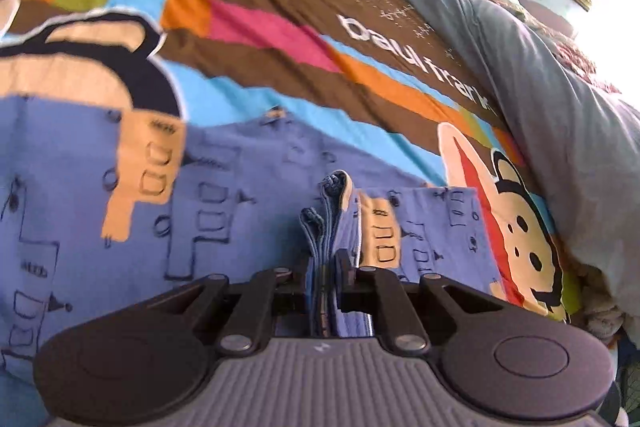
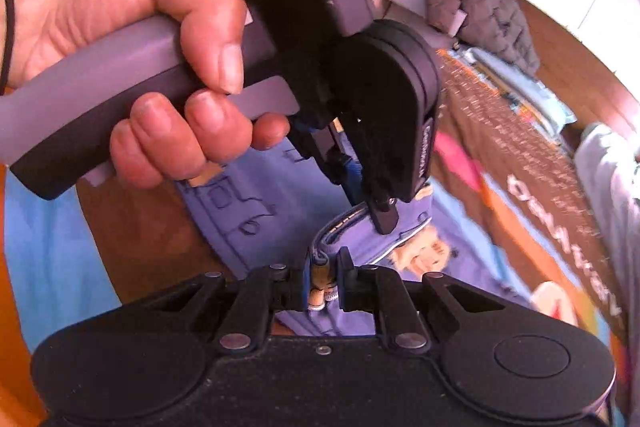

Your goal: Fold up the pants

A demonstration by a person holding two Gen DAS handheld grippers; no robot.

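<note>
The left claw (image 1: 324, 267) pinched bunched layers of the blue printed cotton pants (image 1: 240, 187); the right claw (image 2: 322, 279) clamped their hem, with the left hand (image 2: 132, 67) at ten o'clock.

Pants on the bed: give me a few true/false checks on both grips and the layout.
1. The left gripper is shut on a bunched edge of the blue pants. True.
2. The right gripper is open with nothing between its fingers. False: it is shut on a fold of the pants.
3. The pants lie on a bare wooden table. False: they lie on a colourful cartoon-print bedspread.
4. In the right wrist view, a hand holds the other gripper's grey handle. True.
5. The pants are plain blue. False: they carry dark outline drawings and tan patches.
</note>
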